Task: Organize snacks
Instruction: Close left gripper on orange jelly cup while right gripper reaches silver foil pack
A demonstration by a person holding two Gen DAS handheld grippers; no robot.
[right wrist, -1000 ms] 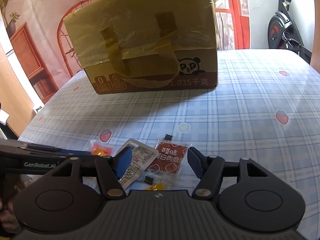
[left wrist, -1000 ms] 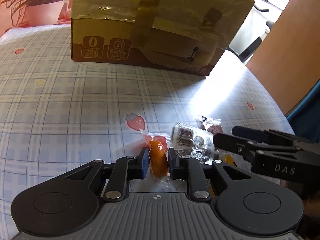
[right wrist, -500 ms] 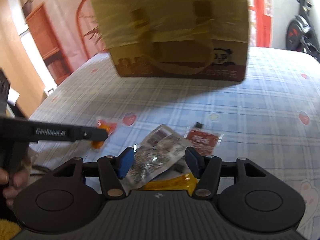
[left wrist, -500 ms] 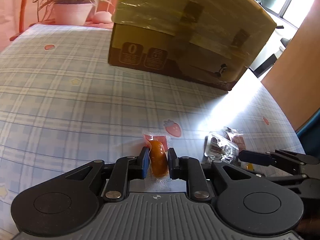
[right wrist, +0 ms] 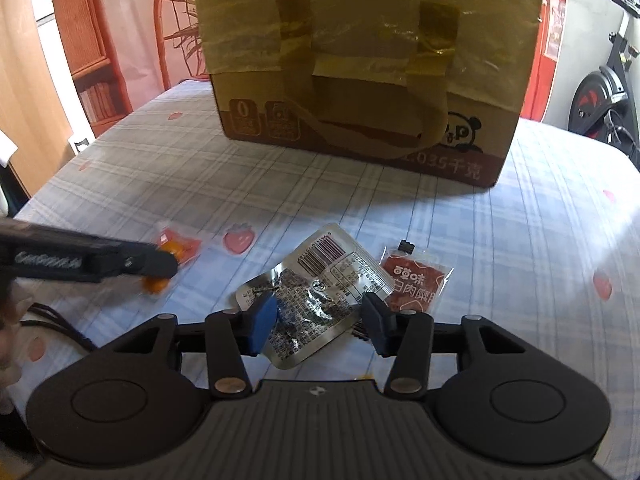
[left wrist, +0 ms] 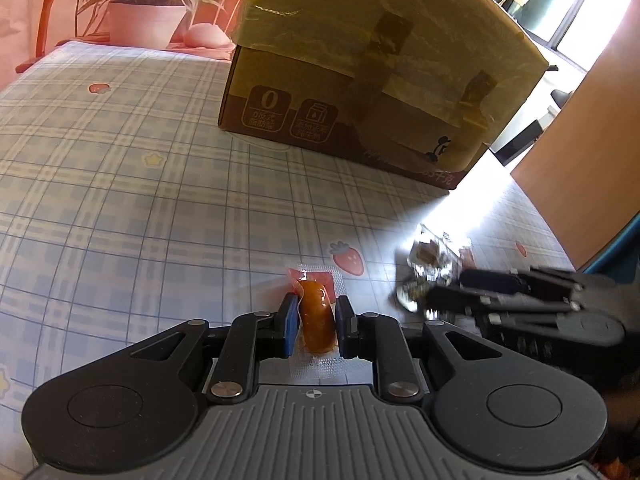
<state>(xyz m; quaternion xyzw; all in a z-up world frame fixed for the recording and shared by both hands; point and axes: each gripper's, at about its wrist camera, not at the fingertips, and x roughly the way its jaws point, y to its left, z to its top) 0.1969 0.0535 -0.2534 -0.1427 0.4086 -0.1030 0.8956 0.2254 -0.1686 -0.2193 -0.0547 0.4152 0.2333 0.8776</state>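
My left gripper (left wrist: 316, 322) is shut on an orange snack in a clear packet (left wrist: 316, 314), held just above the checked tablecloth. It shows in the right wrist view (right wrist: 176, 246) beside the left gripper's fingers (right wrist: 132, 266). My right gripper (right wrist: 318, 320) is open, its jaws on either side of a silver foil snack packet (right wrist: 316, 284) that lies on the table. A red snack packet (right wrist: 416, 280) lies just to the right of it. In the left wrist view the right gripper (left wrist: 444, 296) is at the silver packet (left wrist: 428, 260).
A large taped cardboard box (right wrist: 368, 60) with a strap handle stands at the back of the table (left wrist: 120, 184). A potted plant (left wrist: 148, 12) is beyond the far left edge. An exercise bike (right wrist: 604, 92) stands off the right side.
The left gripper has carried the orange snack to the left, away from the other packets. The right gripper has closed in around the silver packet, with its jaws narrower.
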